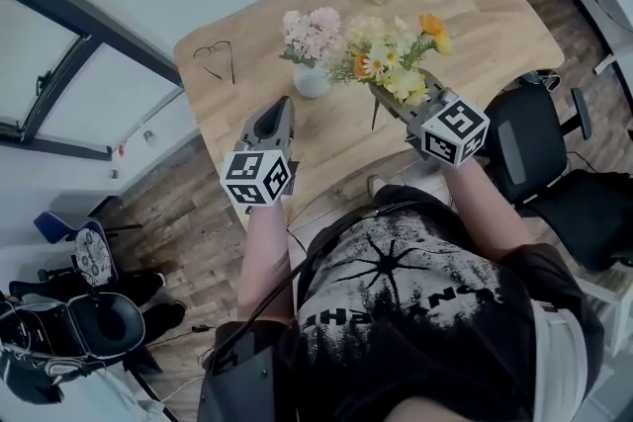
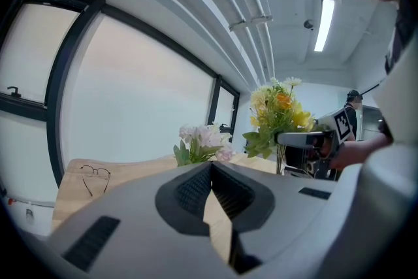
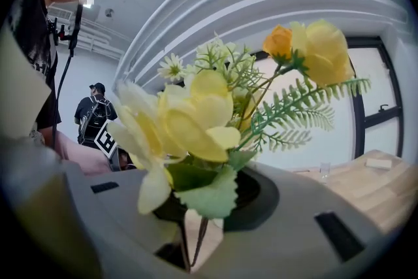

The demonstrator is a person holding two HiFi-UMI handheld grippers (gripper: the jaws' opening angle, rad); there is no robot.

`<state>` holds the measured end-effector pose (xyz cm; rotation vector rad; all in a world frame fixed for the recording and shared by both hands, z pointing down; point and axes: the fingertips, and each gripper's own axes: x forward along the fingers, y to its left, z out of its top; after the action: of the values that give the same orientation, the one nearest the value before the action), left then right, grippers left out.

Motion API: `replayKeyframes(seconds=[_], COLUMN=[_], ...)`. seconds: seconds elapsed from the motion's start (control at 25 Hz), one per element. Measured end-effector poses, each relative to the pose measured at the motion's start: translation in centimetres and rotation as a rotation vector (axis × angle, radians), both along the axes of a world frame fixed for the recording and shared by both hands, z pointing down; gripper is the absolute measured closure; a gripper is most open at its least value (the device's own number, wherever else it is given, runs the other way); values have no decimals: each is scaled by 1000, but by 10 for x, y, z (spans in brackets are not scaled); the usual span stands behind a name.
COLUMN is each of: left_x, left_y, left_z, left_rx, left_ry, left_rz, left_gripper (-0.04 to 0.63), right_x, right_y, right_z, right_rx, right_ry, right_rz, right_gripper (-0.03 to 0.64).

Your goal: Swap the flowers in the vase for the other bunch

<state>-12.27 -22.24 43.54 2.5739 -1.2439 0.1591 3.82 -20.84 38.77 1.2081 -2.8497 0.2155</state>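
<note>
Left gripper (image 1: 280, 109) jaws closed tight, empty. Right gripper (image 1: 388, 99) jaws pinching stems of yellow bunch (image 1: 396, 54), seemingly clear of tabletop (image 1: 475, 25). Pink flowers (image 1: 310, 33) in vase (image 1: 311, 81).

Black tree-print T-shirt (image 1: 415, 311); grey, marker-cubed left claw (image 1: 283, 109) and right claw (image 1: 388, 94)
</note>
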Motion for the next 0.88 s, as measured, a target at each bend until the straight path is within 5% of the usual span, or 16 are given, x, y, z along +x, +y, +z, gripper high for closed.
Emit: replayKeyframes(seconds=[0.64, 0.88], left_x=[18, 24], left_y=[-47, -61], left_z=[17, 33], left_rx=[-1, -10], left_ry=[-84, -124], left_rz=[-99, -123], left_gripper=[577, 440], right_x=[35, 43], right_y=[-69, -86], right_z=[1, 5], right_rx=[-12, -15], right_ry=[-21, -11], right_rz=[-80, -92], right_gripper=[525, 525])
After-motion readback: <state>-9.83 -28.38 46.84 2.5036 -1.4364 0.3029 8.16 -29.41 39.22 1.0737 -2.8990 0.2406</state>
